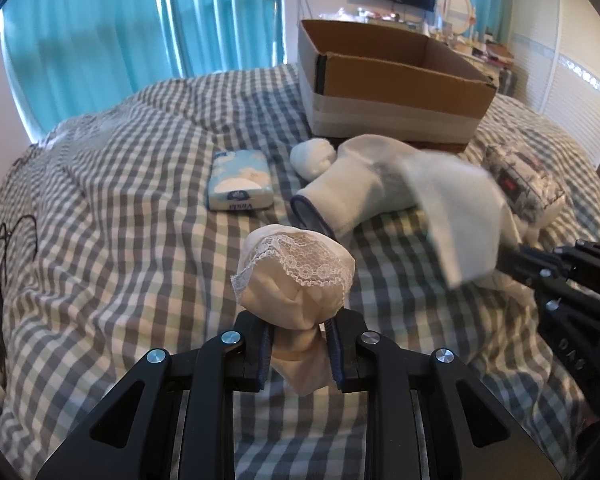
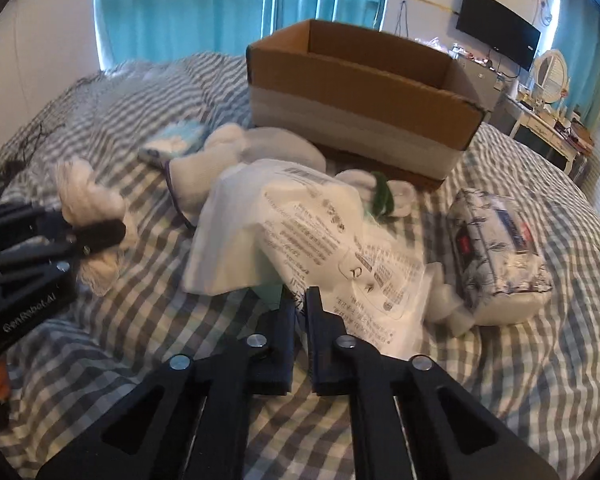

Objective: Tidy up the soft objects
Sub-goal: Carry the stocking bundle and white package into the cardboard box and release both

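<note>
- A bedroom with teal curtains; the grey-and-white checked bed cover [image 1: 132, 184] carries everything, and the open brown cardboard box with a pale taped band [image 1: 392, 80] stands at its far side.
- The left hand-held gripper [image 1: 298, 344] is clenched on a cream rolled sock bundle trimmed with white lace [image 1: 296, 276], lifted clear of the bed and standing upright above the fingers.
- The right hand-held gripper [image 2: 300, 320] is pinched tight on the near edge of a white plastic packet printed with black text [image 2: 320, 232], which fans out ahead of it toward the box (motion blur hides how far it is off the cover).
- On the bed lie a light-blue cloud-print tissue pack [image 1: 240, 180], a white sock with a dark-blue cuff [image 1: 348, 192], a small white balled sock [image 1: 312, 156] and a blue-and-white patterned tissue pack with a red label [image 2: 496, 248].
- The relation that matters, as I judge it: the box lies ahead and to the right of the left gripper, almost straight ahead of the right one, its long side facing both; the right looks nearer, with socks lying between.
</note>
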`<action>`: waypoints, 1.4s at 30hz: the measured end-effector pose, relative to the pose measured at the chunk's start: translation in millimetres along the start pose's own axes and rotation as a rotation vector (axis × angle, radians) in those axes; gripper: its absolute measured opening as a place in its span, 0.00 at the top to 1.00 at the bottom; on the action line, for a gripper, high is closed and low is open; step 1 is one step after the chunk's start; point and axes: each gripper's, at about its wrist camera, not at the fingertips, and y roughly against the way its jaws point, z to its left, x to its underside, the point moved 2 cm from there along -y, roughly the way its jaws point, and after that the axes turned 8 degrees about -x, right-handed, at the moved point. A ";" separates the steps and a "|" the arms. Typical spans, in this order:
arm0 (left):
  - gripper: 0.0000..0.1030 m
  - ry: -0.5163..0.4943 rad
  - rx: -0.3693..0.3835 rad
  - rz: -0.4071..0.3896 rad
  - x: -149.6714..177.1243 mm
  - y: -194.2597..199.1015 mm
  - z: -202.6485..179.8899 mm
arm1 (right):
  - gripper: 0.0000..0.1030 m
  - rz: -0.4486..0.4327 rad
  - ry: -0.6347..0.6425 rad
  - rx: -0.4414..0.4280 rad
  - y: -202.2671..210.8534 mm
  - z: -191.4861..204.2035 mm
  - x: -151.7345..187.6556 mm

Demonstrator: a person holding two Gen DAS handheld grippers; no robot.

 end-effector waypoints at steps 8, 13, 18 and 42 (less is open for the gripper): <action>0.78 -0.021 -0.004 -0.059 -10.6 37.2 -4.7 | 0.97 -0.110 -0.006 -0.033 55.1 5.2 -11.8; 0.78 0.012 0.026 -0.096 -30.4 61.9 -2.9 | 0.97 -0.164 0.011 -0.036 88.4 8.5 -23.9; 0.78 0.010 0.019 -0.162 -66.0 85.3 -2.9 | 0.97 -0.222 0.044 -0.012 122.6 7.8 -47.3; 0.78 -0.040 0.059 -0.237 -241.8 12.4 -32.2 | 0.97 -0.275 -0.053 -0.082 77.5 -70.5 -226.6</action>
